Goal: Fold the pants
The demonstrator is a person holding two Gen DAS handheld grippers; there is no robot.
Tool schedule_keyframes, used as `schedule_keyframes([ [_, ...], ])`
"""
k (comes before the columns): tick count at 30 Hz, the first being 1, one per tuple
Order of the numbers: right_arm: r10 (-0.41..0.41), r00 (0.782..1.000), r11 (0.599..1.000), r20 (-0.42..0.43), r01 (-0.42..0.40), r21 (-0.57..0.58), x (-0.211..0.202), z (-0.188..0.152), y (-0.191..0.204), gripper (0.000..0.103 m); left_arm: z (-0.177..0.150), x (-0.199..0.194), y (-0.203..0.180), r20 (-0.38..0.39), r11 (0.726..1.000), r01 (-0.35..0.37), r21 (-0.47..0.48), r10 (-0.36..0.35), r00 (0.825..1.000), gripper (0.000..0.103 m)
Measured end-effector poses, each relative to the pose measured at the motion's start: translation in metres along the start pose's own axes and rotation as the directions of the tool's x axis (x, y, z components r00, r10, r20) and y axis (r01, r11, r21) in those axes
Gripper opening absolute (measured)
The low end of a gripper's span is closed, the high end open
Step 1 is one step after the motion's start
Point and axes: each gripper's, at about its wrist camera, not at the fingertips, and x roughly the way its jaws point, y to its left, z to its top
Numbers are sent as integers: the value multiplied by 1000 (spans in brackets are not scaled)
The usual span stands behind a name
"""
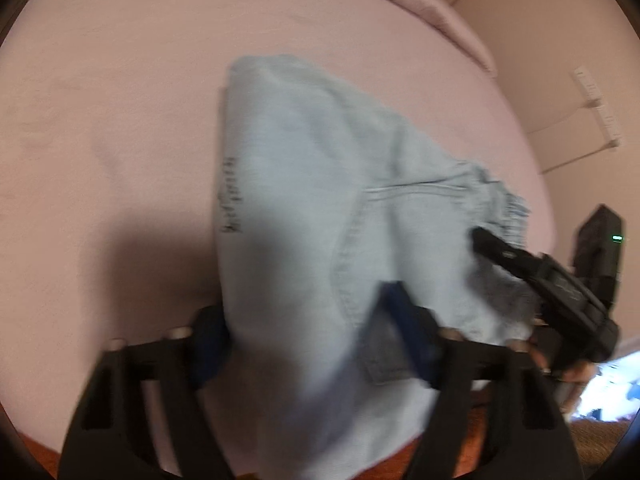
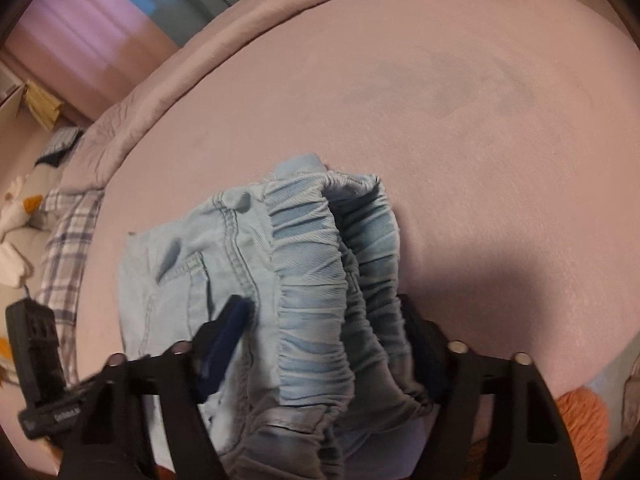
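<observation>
We clamped our left gripper [image 1: 308,344] on the pants [image 1: 304,184] fabric; our right gripper [image 2: 324,344] grasped the bunched waistband [image 2: 320,280], both jaws part-open.

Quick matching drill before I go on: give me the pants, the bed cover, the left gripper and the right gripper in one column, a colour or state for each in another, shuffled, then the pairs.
1 pants
2 bed cover
3 left gripper
4 right gripper

A around the gathered elastic waistband
B pale blue denim
C plain pink
D around smooth fabric near a seam

Pairs: 1-B, 2-C, 3-D, 4-A
</observation>
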Motion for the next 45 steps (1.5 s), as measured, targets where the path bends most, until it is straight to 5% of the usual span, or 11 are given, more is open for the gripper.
schedule_keyframes([
  [5,15,1000,1000,16,-15,26,-6,-3,1,47,0,-6,9,19,996,54,-73,-53,998,28],
  [11,87,995,996,48,-89,29,-32,-8,11,36,-8,-28,-6,69,996,54,-73,-49,996,18],
  [19,93,992,992,86,-85,-97,-44,-6,54,35,0,-79,-14,202,1000,7,-2,-7,979,18],
  [31,117,988,972,100,-93,-217,-23,32,106,35,39,-88,-1,340,993,-122,0,115,934,22],
  [38,49,995,967,87,-25,-252,0,43,118,35,45,-82,26,307,980,-197,-10,190,932,22],
  [42,-29,999,969,37,37,-244,27,44,116,35,46,-55,41,220,971,-237,-40,240,946,23],
  [45,-85,996,962,7,84,-260,44,40,115,35,42,-42,48,209,959,-280,-43,282,936,25],
])
